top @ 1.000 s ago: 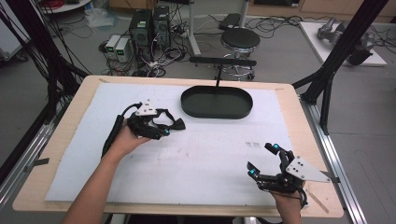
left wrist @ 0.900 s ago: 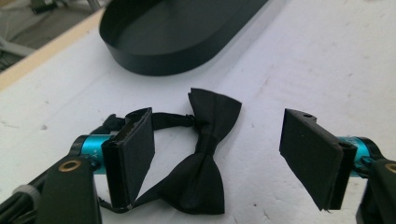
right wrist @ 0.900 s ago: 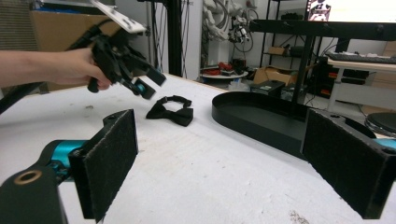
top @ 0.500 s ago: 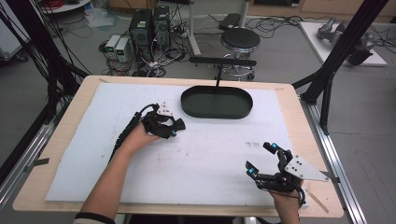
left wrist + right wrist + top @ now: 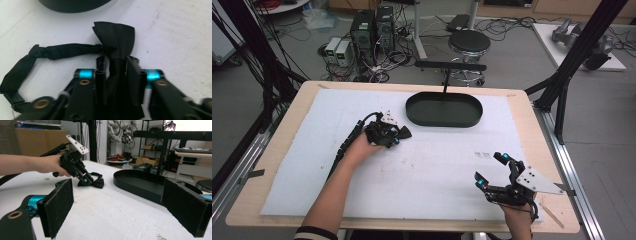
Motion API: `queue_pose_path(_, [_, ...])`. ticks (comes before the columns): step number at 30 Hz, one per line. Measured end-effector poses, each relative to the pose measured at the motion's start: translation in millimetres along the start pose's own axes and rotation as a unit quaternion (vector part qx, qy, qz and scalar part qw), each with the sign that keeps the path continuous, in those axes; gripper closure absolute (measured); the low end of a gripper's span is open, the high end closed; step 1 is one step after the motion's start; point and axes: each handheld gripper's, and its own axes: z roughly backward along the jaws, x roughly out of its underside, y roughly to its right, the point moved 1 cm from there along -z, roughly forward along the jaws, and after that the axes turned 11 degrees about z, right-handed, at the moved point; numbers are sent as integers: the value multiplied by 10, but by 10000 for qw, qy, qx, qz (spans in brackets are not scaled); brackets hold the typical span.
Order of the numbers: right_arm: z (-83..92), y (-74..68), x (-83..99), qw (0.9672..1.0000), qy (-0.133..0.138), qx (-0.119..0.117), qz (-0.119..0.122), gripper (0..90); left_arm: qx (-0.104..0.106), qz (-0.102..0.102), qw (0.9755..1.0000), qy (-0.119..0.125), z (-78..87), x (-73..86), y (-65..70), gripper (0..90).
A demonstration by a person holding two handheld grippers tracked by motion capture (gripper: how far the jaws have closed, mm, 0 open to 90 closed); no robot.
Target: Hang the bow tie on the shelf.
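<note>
Now we're pinching the black satin bow tie (image 5: 115, 37) in the left gripper (image 5: 398, 134), just closed on its knot; it's lying on the desk (image 5: 422, 175) beside the black oval tray (image 5: 444, 109), not lifted yet, while the right gripper (image 5: 492, 170) is waiting wide open.

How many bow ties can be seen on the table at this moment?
1. The black bow tie lies on the white table cover, just before the black oval tray, with its middle pinched in the left gripper. Nothing suggests that another is hidden.

One black bow tie (image 5: 115, 37); one black oval tray (image 5: 444, 111); two tongs (image 5: 388, 135) (image 5: 492, 170)
</note>
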Motion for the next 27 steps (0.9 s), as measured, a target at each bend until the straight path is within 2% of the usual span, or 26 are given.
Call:
queue_pose_path(5, [-2,-7,-4,10000,6,3,0,103,-119,-124,9998,39,2,1,44,763])
queue_pose_path(6, [-2,-10,-4,10000,2,-1,-5,103,-156,-174,9997,84,7,-3,52,765])
queue_pose_path(8, [-3,-11,-4,10000,12,-16,9,103,-237,-218,9988,356,40,-19,75,767])
queue_pose_path(10, [0,-13,-2,10000,6,-6,-10,103,-344,-232,9960,793,106,-51,99,767])
queue_pose_path(11, [0,-12,-1,10000,2,2,-15,103,-411,-251,9936,1017,145,-73,110,768])
queue_pose_path(13, [-1,-9,3,10000,4,8,-11,103,-516,-268,9872,1485,234,-119,132,768])
queue_pose_path(14, [-2,-10,5,10000,3,-8,-19,103,-516,-268,9872,1485,234,-119,132,768])
queue_pose_path(15, [-5,-9,6,10000,8,-4,-6,103,-547,-240,9795,1923,331,-166,149,768])
queue_pose_path(16, [-7,-11,6,10000,4,-5,-11,103,-542,-207,9746,2163,375,-187,160,768])
queue_pose_path(20, [-19,-22,10,10000,-5,-23,-21,103,-526,-98,9539,2953,526,-260,197,768])
queue_pose_path(22, [-26,-25,13,10000,-6,-42,-21,103,-483,1,9413,3342,581,-292,209,769])
queue_pose_path(24, [-29,-32,15,10000,-14,-48,-55,103,-539,96,9293,3653,628,-319,218,768])
queue_pose_path(25, [-31,-30,16,10000,-5,-54,-45,103,-548,173,9228,3810,643,-331,221,768])
queue_pose_path(26, [-32,-32,17,10000,-23,-52,-60,103,-446,321,9116,4075,666,-355,216,768])
queue_pose_path(27, [-32,-32,17,10000,-23,-52,-60,103,-446,321,9116,4075,666,-355,216,768])
